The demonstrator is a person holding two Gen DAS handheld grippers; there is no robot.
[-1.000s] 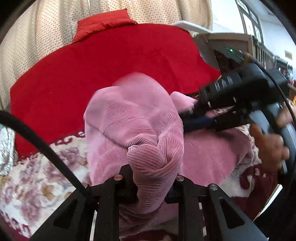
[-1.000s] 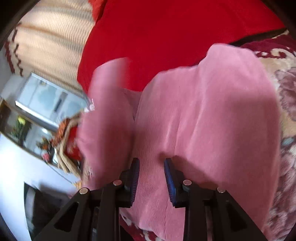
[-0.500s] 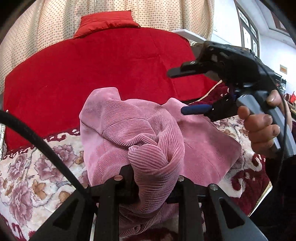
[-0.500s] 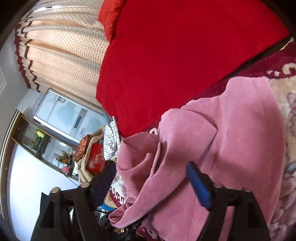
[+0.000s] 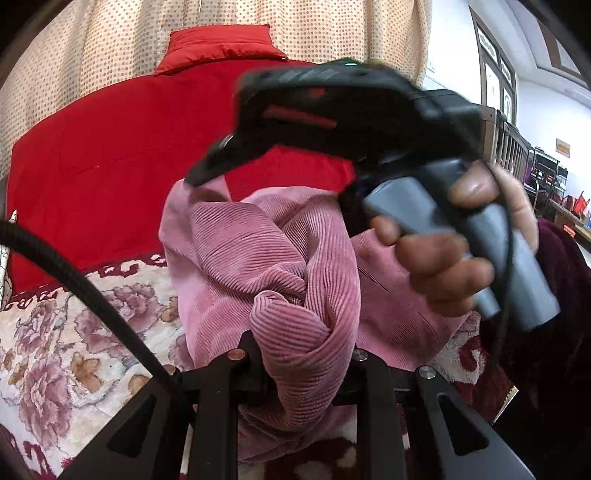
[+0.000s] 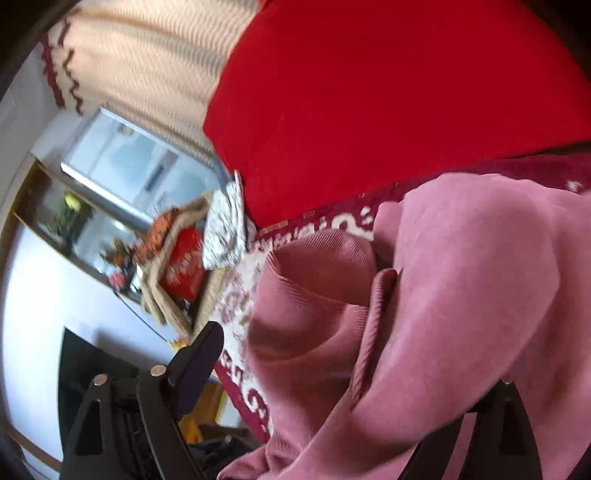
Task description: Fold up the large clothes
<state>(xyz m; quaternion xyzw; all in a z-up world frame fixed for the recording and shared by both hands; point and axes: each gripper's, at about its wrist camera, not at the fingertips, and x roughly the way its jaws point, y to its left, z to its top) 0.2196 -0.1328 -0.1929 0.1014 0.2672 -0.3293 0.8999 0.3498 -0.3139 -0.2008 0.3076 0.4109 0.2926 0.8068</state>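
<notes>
A pink corduroy garment lies bunched on a floral bed cover. My left gripper is shut on a thick roll of the pink cloth, which bulges up between its fingers. In the left wrist view the right gripper, held in a hand, hovers above the garment with its jaws spread. In the right wrist view the right gripper is wide open over the pink garment; the cloth drapes over its right finger, the left finger hangs off the bed's edge.
A large red quilt and red pillow lie behind the garment, against a dotted curtain. In the right wrist view, a cluttered shelf and basket stand beside the bed.
The right gripper let go of the pink cloth, opened wide and lifted, swinging closer across the left wrist view. The left gripper kept its hold on the roll.
</notes>
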